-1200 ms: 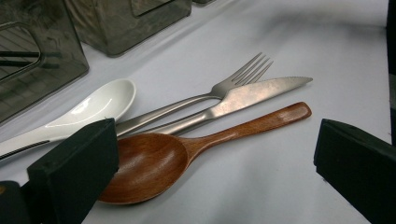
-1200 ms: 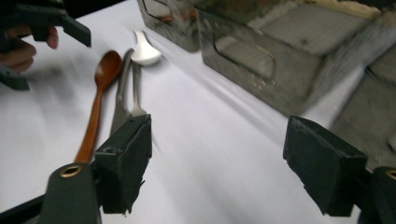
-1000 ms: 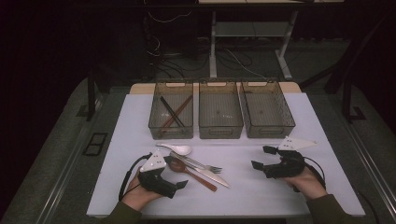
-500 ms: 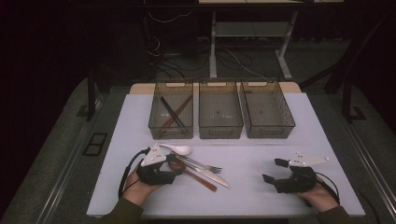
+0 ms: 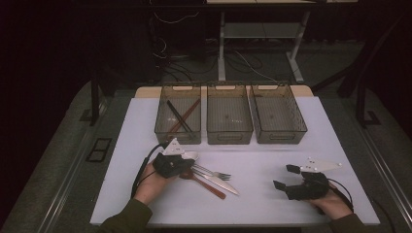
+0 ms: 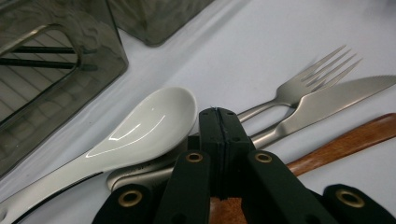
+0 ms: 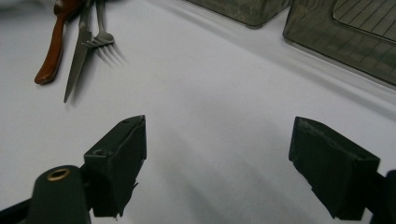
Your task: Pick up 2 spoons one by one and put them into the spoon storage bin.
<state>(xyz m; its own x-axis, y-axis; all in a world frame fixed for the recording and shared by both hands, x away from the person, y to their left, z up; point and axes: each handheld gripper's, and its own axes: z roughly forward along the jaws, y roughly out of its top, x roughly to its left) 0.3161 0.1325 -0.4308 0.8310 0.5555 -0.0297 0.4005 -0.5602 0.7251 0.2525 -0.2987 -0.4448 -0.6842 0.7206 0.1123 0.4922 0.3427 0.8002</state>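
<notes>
Cutlery (image 5: pixel 209 175) lies on white table (image 5: pixel 272 204), dark room around.

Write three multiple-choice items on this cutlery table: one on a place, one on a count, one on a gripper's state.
1. Where do the sticks lie?
A. in the left bin
B. in the middle bin
C. in the right bin

2. How many bins stand in the row at the far side of the table?
A. two
B. three
C. four

3. How does the right gripper stand?
A. shut on the fork
B. shut on the knife
C. open, with nothing between its jaws

Key:
1 A: the high view shows a dark stick and a brown one crossed in the left bin.
2 B: three bins stand side by side.
3 C: the right gripper view shows its jaws far apart over bare table.
</notes>
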